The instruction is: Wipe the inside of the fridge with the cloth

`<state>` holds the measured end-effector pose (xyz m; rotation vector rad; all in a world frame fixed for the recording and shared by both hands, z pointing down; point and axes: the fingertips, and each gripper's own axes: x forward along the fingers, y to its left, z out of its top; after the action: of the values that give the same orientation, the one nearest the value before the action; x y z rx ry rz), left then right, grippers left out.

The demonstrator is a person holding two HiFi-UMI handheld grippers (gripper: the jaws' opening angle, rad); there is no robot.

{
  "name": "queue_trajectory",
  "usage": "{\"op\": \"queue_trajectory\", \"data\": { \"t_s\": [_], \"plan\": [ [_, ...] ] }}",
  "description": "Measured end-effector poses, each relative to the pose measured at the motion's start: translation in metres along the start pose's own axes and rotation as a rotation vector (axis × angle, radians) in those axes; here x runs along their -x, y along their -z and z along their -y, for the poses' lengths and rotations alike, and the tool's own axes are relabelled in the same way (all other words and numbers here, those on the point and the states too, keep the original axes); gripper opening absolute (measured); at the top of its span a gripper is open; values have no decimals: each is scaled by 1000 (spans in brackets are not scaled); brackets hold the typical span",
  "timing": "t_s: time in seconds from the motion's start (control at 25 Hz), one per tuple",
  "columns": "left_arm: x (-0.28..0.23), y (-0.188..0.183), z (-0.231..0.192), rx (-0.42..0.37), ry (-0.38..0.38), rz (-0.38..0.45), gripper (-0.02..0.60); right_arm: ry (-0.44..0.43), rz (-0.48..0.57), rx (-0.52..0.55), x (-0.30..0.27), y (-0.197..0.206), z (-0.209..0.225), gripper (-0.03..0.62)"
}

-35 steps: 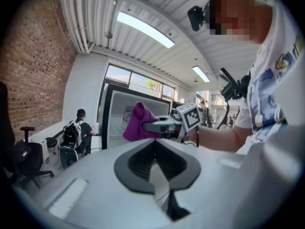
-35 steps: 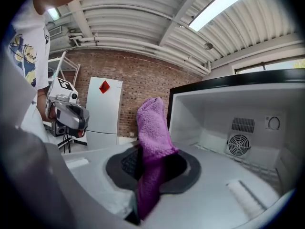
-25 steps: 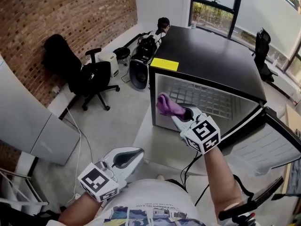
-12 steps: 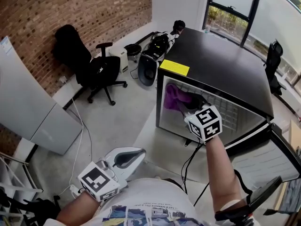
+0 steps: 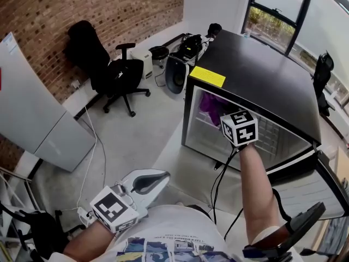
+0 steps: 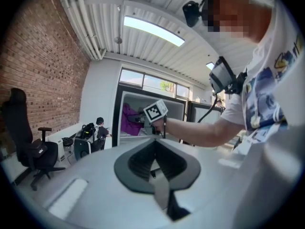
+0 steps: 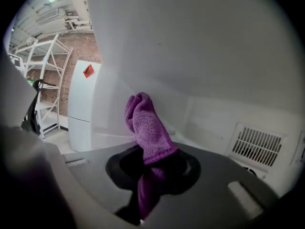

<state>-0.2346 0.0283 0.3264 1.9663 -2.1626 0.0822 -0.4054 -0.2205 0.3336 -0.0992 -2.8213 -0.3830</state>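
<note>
Right gripper view: the right gripper clamps cloth near fridge wall; left gripper jaws together.

An office-like loft: brick wall, swivel chair (black), big windows.

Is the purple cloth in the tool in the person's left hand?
No, the cloth is pinched in the right gripper, inside the fridge; the left gripper holds nothing.
</note>
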Motion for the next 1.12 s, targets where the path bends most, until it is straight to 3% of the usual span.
{"op": "queue_trajectory", "data": {
  "t_s": [0.32, 0.6, 0.92, 1.12],
  "plan": [
    [2, 3, -9, 1, -21, -2, 6, 162, -7, -10, -16, 0, 36, 52],
    [4, 6, -16, 9, -19, -6, 6, 294, -3, 46, -17, -1, 57, 52],
    [0, 3, -10, -4, 51, -17, 6, 405, 2, 3, -13, 4, 68, 52],
    [2, -16, 4, -11, 120, -4, 6, 399, -12, 11, -19, 0, 56, 52]
  ]
}}
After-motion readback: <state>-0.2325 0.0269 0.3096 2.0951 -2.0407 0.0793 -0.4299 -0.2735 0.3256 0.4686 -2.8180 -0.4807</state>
